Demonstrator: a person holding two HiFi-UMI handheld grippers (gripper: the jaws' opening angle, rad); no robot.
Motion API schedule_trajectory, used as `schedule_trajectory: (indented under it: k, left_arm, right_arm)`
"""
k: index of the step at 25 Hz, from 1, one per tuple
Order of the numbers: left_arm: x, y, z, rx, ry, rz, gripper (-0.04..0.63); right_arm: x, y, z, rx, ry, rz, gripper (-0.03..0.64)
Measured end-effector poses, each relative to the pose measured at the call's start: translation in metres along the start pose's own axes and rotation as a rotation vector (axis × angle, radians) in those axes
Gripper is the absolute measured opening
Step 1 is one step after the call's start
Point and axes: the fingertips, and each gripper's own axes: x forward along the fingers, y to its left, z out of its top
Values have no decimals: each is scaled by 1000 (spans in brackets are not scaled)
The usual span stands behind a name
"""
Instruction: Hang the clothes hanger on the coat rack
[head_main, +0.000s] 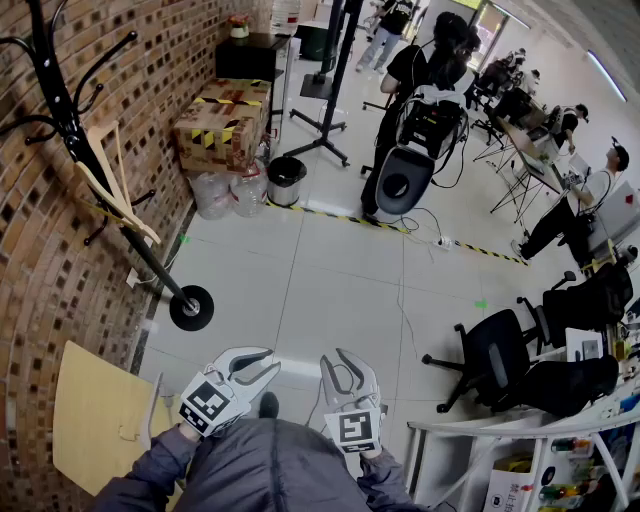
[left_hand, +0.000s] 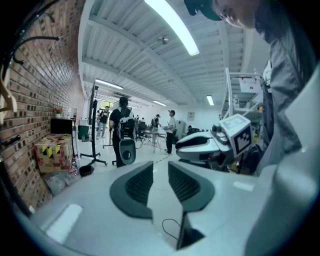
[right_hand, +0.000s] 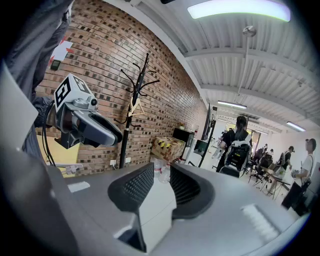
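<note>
The left tool (head_main: 265, 370) and right tool (head_main: 335, 360) are held with jaws narrowly parted and nothing gripped. The clothes hanger (head_main: 118, 195) is seen hung on the coat rack (head_main: 160, 262), well ahead-left of both.

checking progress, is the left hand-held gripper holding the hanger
No, the left hand-held gripper has nothing between its jaws; the hanger hangs on the coat rack.

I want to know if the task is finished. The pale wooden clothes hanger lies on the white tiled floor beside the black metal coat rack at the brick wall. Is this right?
Not quite. The pale wooden clothes hanger hangs on the black metal coat rack at the brick wall, not on the white tiled floor; the head view shows it.
</note>
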Motion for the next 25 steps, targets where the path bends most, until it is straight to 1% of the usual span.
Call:
schedule_trajectory:
  k: [4, 8, 12, 17, 21, 25]
  left_arm:
    - [-26, 2, -5, -15, -7, 29, 75]
    - [-63, 7, -21, -49, -1, 80, 74]
    - [-94, 5, -31, -70, -17, 130, 74]
    - [-143, 6, -41, -110, -42, 227, 74]
    - [-185, 2, -64, -159, -51, 306, 74]
    - [-225, -4, -82, -207, -61, 411, 74]
  right_arm:
    - [4, 25, 11, -13, -6, 28, 107]
    - [9, 60, 32, -58, -17, 79, 107]
    - [9, 91, 43, -79, -28, 130, 107]
    - [12, 138, 65, -138, -43, 215, 107]
    - [14, 183, 84, -190, -52, 313, 107]
    - [14, 224, 94, -237, -60, 415, 107]
